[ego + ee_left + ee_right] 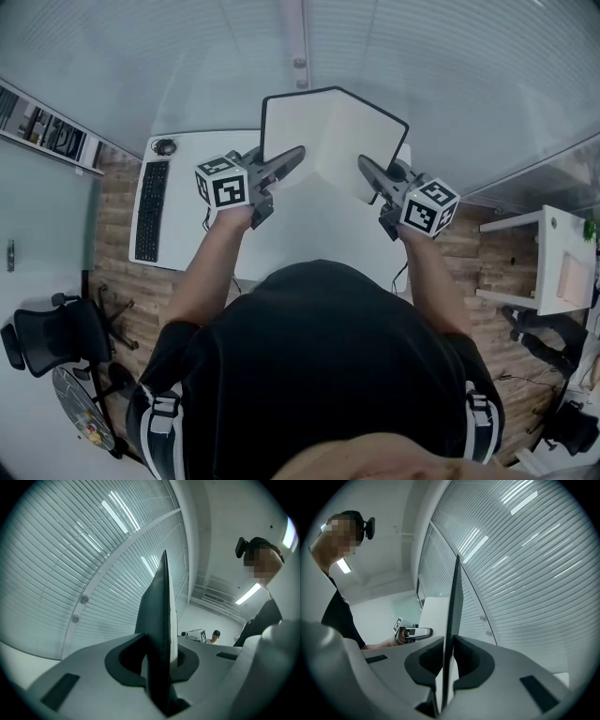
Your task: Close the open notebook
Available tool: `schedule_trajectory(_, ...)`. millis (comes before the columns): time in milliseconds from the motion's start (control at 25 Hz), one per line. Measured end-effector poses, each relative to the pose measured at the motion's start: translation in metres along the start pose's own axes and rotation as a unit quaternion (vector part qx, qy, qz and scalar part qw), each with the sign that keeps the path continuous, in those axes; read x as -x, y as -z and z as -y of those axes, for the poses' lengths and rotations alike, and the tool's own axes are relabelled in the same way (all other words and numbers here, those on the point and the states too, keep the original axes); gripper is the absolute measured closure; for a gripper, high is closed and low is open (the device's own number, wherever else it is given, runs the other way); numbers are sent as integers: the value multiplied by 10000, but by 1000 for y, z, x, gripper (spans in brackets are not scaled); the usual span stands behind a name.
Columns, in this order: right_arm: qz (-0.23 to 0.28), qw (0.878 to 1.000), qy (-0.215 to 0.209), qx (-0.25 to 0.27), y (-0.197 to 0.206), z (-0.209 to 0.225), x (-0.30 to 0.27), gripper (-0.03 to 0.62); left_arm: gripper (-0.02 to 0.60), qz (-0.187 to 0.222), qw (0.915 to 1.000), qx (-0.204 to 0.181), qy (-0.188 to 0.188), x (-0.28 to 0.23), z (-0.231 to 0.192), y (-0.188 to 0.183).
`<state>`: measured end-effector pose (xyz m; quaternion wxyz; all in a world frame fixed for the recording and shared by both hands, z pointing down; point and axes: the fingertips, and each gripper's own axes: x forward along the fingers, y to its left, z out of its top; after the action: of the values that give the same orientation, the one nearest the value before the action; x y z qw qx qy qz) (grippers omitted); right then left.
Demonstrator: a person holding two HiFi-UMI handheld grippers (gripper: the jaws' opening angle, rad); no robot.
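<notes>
In the head view the notebook (333, 131) is held above the white desk (300, 234), half folded into a V, with black covers outside and white pages inside. My left gripper (298, 153) is shut on the near edge of its left half. My right gripper (364, 164) is shut on the edge of its right half. In the left gripper view the dark cover and white pages (160, 616) stand edge-on between the jaws of the left gripper (159, 667). In the right gripper view the thin cover (454, 616) rises from the right gripper (446, 667), and the left gripper (415, 632) shows beyond it.
A black keyboard (152, 211) and a small round object (165, 146) lie at the desk's left end. An office chair (47, 337) stands on the wood floor at the left. A white side table (553, 262) is at the right. Window blinds (441, 66) run behind the desk.
</notes>
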<state>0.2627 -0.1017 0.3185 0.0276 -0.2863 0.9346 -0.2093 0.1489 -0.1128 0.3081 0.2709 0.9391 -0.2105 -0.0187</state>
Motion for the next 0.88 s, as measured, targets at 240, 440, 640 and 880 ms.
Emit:
schedule_trajectory(240, -7, 10000, -33, 9, -1, -1, -3, 539, 512, 31, 10000, 12, -30, 2, 0, 0)
schedule_trajectory(440, -25, 10000, 11, 67, -1, -3, -5, 539, 512, 0, 10000, -93, -18, 3, 2, 4)
schedule_trajectory(640, -63, 9999, 127, 93, 1, -2, -6, 539, 512, 26, 9999, -79, 77, 5, 0, 5)
schedule_trajectory(880, -34, 9996, 228, 132, 2, -14, -17, 539, 512, 32, 9995, -112, 300, 26, -3, 2)
